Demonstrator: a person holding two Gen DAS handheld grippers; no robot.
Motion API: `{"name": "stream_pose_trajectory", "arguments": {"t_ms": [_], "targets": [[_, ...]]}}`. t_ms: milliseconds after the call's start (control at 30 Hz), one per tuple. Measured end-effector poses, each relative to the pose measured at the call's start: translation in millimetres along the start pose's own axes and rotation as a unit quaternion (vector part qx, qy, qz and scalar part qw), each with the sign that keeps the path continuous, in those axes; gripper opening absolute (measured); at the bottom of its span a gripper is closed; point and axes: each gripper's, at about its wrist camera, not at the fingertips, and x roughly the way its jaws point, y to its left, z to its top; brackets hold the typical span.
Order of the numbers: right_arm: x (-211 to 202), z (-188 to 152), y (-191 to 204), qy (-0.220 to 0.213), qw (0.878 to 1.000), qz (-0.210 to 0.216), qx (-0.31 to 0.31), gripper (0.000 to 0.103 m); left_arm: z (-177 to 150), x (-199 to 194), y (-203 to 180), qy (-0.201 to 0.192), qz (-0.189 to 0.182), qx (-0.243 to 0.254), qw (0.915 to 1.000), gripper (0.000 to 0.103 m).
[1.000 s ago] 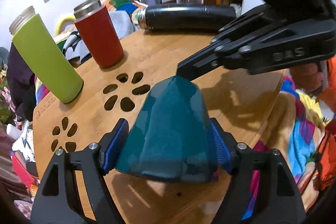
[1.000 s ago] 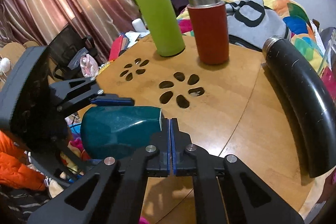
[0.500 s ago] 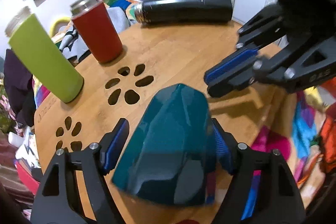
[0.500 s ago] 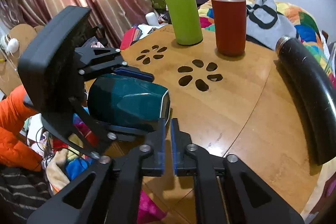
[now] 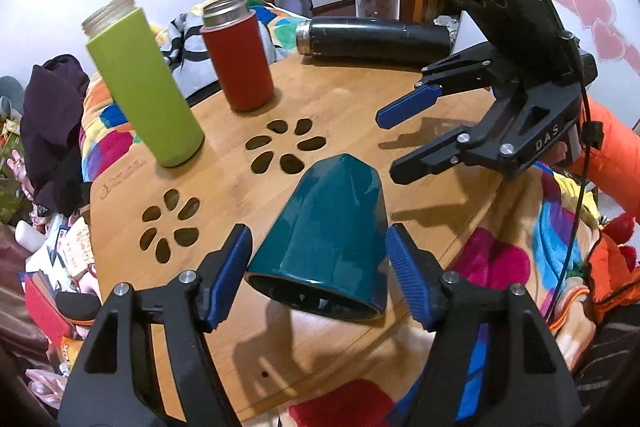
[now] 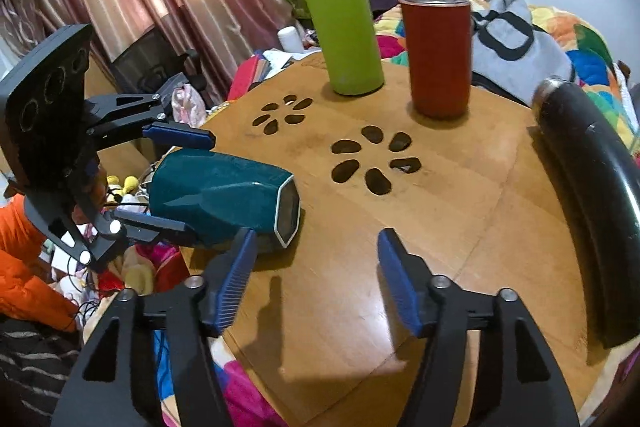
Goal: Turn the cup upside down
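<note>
Nearest in the left wrist view, the left gripper is seen with its jaws spread on either side of the faceted teal ceramic cup; a gap shows at each blue pad, so the cup appears to be released rather than held. The cup lies on its side near the front edge of the round wooden bench. Its long axis runs away from the left gripper, the open mouth facing that gripper and the narrow hexagonal base pointing toward the bench's middle. The flip is judged unfinished: the cup is neither upright nor mouth-down, and a further quarter turn onto its rim is left. The right gripper is held over the bench with its jaws spread and nothing between them, just beside the cup's base. Farther off stand a lime green cylindrical bottle and a red steel-rimmed flask, and a black flask lies on its side.
</note>
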Motion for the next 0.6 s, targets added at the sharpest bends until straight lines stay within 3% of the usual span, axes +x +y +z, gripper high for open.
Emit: {"name": "stream_pose_trajectory", "arguments": {"t_ms": [200,300,467,600], "targets": [[14,9,21,0.014,0.998,-0.011,-0.053,0.072,-4,-21,11,-0.014,0.005,-0.014,0.9998,0.068],[16,17,34,0.015,0.996,-0.019,-0.087,0.084,-9,-36,15,-0.024,0.023,-0.027,0.9991,0.068],[25,33,57,0.033,0.986,-0.028,-0.162,0.084,-30,-52,23,-0.029,0.037,-0.067,0.9966,0.068],[45,47,78,0.072,0.972,-0.025,-0.222,0.084,-49,-55,27,-0.028,0.04,-0.093,0.9944,0.068]]}}
